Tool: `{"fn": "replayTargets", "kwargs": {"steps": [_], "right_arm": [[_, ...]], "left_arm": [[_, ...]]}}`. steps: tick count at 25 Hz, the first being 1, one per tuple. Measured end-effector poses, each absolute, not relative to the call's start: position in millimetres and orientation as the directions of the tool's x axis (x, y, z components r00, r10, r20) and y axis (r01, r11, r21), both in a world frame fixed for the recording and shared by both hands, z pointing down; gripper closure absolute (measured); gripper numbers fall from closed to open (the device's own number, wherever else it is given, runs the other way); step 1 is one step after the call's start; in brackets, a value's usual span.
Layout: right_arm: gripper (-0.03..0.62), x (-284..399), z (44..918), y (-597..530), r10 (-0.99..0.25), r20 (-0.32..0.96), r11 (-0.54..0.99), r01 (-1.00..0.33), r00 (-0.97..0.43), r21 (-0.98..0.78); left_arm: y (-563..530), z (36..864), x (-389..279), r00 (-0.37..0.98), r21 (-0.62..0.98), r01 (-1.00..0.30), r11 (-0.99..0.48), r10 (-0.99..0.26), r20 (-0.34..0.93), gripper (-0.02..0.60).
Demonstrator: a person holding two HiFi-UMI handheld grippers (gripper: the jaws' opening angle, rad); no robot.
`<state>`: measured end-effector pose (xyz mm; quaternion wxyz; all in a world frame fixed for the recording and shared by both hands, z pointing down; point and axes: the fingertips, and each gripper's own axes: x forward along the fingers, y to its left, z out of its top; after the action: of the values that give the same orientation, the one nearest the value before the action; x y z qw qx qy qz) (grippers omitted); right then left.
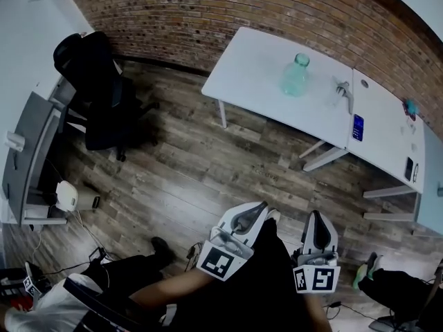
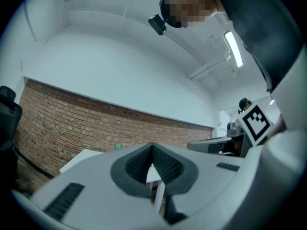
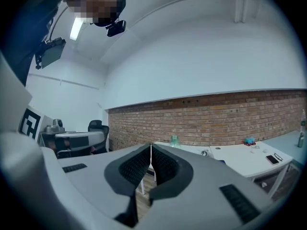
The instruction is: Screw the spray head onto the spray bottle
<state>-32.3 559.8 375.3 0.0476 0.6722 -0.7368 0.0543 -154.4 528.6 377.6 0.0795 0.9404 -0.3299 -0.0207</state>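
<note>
- The left gripper (image 2: 152, 146) is clenched, its jaws pressed together with nothing between them.
- The right gripper (image 3: 151, 146) is clenched as well, and it holds nothing.
- Both are held low in front of the person, well apart from the white table (image 1: 249, 68).
- The clear green bottle (image 1: 295, 75) stands upright on that table.
- The spray head (image 1: 343, 90) lies near the bottle on the table, apart from it.

One spray bottle (image 1: 295, 75), one spray head (image 1: 344, 92), one office chair (image 1: 97, 88), two grippers (left gripper (image 1: 261, 207), right gripper (image 1: 316, 216)).
</note>
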Motion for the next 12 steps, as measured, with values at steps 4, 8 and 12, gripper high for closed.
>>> {"fn": "replayTargets", "kwargs": {"steps": [4, 8, 12], "right_arm": [[0.585, -8, 378, 542, -0.981, 0.147, 0.120, -0.991, -0.126, -0.053], [0.585, 12, 374, 524, -0.979, 0.129, 0.156, -0.987, -0.160, -0.040], [0.585, 43, 370, 502, -0.979, 0.109, 0.171, -0.985, -0.174, -0.036]], "left_arm": [[512, 374, -134, 0.763, 0.152, -0.640, -0.753, -0.647, 0.008, 0.583], [493, 372, -112, 0.740, 0.142, -0.666, -0.732, -0.673, 0.005, 0.583], [474, 370, -84, 0.730, 0.110, -0.680, -0.725, -0.683, 0.009, 0.583]]}}
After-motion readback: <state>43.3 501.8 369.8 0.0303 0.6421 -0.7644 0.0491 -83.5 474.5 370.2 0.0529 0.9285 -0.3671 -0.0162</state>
